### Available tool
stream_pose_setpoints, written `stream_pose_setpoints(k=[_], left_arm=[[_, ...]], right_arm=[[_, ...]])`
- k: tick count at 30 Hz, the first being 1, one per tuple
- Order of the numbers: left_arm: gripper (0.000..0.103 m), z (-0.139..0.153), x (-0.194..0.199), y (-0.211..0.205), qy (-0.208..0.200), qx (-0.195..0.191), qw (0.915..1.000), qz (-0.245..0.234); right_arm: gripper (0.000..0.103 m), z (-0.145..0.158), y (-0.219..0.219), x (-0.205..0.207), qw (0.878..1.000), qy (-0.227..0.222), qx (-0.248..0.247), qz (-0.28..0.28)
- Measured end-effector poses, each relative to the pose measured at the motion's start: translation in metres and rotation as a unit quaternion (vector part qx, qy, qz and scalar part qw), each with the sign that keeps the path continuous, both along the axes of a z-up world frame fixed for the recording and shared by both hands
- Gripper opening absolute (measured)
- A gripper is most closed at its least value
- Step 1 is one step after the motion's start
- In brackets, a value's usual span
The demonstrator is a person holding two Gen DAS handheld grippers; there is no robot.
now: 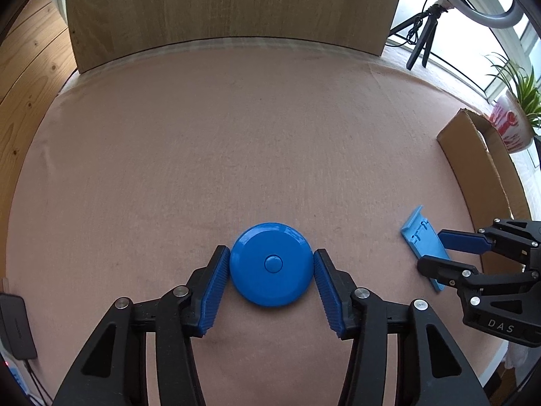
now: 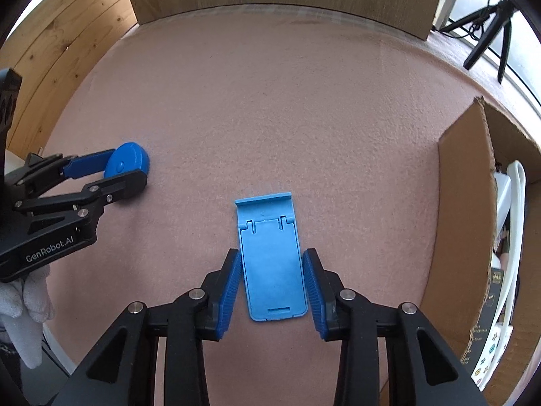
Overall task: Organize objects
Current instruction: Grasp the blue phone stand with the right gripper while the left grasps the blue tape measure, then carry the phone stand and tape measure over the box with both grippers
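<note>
My left gripper [image 1: 271,265] low over pink mat [image 1: 203,155], pads either side of blue disc [image 1: 270,264], touching or nearly; can't tell if clamped. My right gripper [image 2: 273,270] straddles blue stand [image 2: 272,257] flat on mat, pads just beside its edges, grip unclear. Cardboard box [image 2: 466,203] to its right; disc [image 2: 126,162] far left.

Both fisheye views look down and forward, close over the pink tabletop [image 1: 236,142]; the left wrist view shows the right gripper [image 1: 436,257] at its right edge; the right wrist view shows the left gripper [image 2: 135,169] at left; both share the cardboard box [image 2: 466,182].
</note>
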State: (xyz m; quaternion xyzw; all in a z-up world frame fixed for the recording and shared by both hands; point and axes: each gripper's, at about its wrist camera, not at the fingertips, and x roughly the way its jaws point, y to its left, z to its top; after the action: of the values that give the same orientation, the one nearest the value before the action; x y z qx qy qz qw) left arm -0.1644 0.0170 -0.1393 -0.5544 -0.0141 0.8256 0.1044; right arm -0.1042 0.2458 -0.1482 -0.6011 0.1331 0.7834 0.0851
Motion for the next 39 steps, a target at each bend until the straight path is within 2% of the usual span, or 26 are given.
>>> stream_pose_setpoints(k=[6,9,19,21,29,39], left_arm=[[0.054,0.004,0.024,0.006,-0.003,-0.007,1.0000,-0.003],[0.054,0.008,0.038,0.012,-0.004,0.006,1.0000,0.004],[0.054,0.037,0.061,0.035,0.024,0.010,0.9996,-0.003],[0.054,0.044,0.063,0.038,0.028,0.019,0.9994,-0.004],[0.054,0.067,0.064,0.066,0.045,0.036,0.9981,-0.021],[0.054,0.085,0.063,0.111,0.054,0.056,0.9958,-0.049]], right_arm=[[0.033,0.006,0.003,0.027,0.998,0.024,-0.021,-0.046],[0.033,0.012,0.000,0.046,0.997,0.037,-0.026,-0.061],[0.033,0.039,0.008,0.080,0.994,0.074,-0.034,-0.070],[0.033,0.043,0.005,0.073,0.994,0.081,-0.036,-0.068],[0.034,0.079,0.012,0.095,0.989,0.124,-0.041,-0.067],[0.033,0.104,0.048,0.147,0.981,0.154,-0.044,-0.107]])
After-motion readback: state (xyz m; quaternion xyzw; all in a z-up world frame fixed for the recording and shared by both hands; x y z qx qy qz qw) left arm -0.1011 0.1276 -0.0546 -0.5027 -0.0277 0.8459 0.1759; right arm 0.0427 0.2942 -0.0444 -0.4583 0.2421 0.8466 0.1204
